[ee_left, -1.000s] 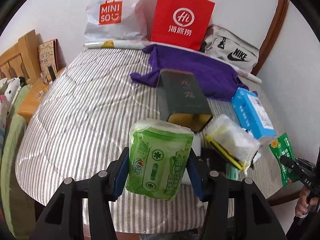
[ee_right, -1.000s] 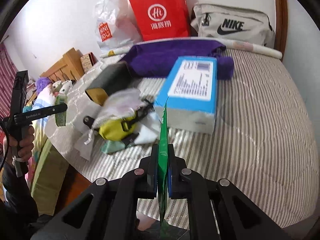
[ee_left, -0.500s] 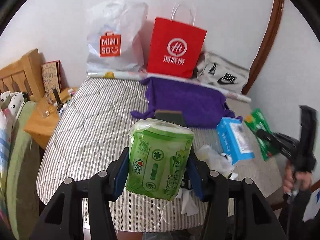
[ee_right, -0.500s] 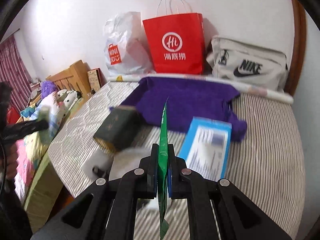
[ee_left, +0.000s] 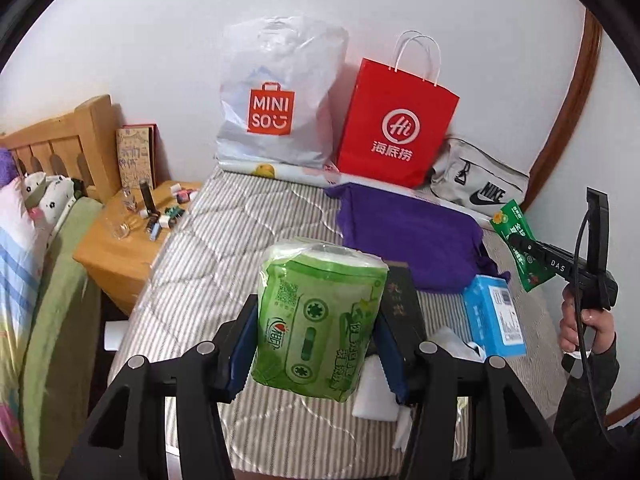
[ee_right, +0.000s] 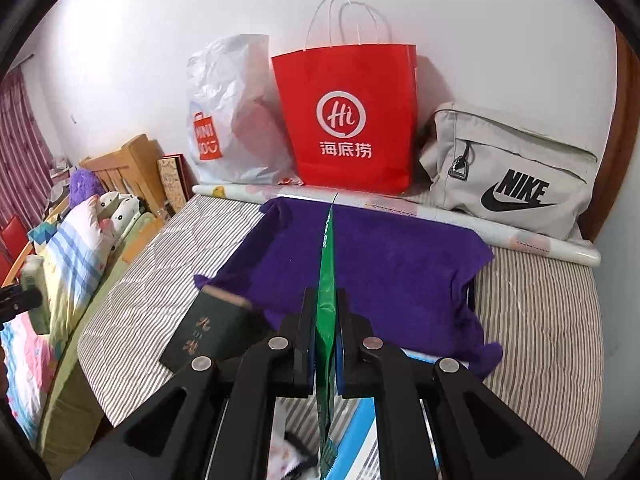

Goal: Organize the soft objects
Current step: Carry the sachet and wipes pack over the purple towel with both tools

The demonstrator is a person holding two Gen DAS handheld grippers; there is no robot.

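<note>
My left gripper point(ee_left: 316, 316) is shut on a green plastic-wrapped tissue pack point(ee_left: 320, 312) and holds it in the air above the near end of the striped mattress point(ee_left: 224, 248). My right gripper point(ee_right: 325, 300) is shut on a flat green sachet point(ee_right: 326, 264), seen edge-on and held upright over the purple towel point(ee_right: 392, 268). In the left wrist view, that gripper point(ee_left: 520, 242) and the sachet point(ee_left: 510, 220) hang at the right, with a hand point(ee_left: 580, 328) on the handle. A blue box point(ee_left: 494, 316) and a dark green book point(ee_right: 204, 332) lie on the mattress.
A red paper bag point(ee_right: 348, 120), a white Miniso plastic bag point(ee_left: 276, 96) and a grey Nike bag point(ee_right: 512, 172) stand along the back wall. A wooden bedside table point(ee_left: 120, 256) with small items is at the left. Crumpled white wrappers point(ee_left: 448, 340) lie near the box.
Both grippers have risen with their loads. The right one moved from beside the blue box to above the purple towel. The left one now looks down on the mattress from higher and farther back.
</note>
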